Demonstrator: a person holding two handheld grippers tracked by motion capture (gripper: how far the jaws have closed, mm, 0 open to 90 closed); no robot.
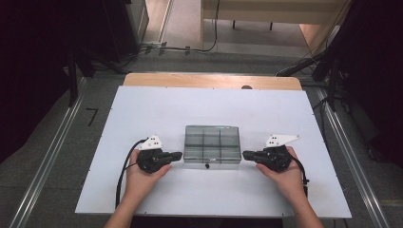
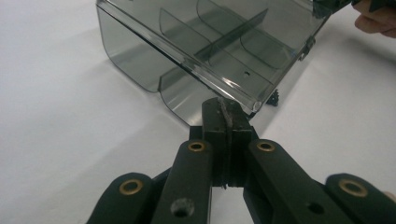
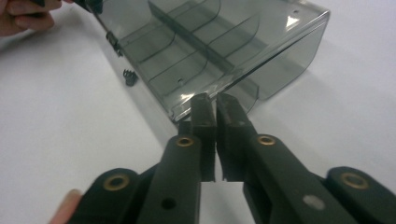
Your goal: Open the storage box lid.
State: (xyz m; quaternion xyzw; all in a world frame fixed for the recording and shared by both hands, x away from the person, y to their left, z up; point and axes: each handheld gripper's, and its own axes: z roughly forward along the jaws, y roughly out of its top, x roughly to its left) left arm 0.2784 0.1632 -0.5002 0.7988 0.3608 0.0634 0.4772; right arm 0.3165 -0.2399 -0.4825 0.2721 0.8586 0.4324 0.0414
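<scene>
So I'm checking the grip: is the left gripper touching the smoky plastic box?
Touching. In the left gripper view the left gripper has its fingers shut against the box at its lid edge.

Lab: floor rails [image 1: 47, 156], black curtains [image 1: 28, 57], cables [image 1: 190, 47].

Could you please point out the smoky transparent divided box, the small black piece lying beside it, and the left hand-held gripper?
Divided box [image 1: 211, 142], high view, on its lid above the middle dividers.
Small black piece [image 3: 130, 78], right gripper view, on its body on the table.
Left hand-held gripper [image 2: 225, 114], left gripper view, where the closed fingertips meet at the box's corner.
</scene>
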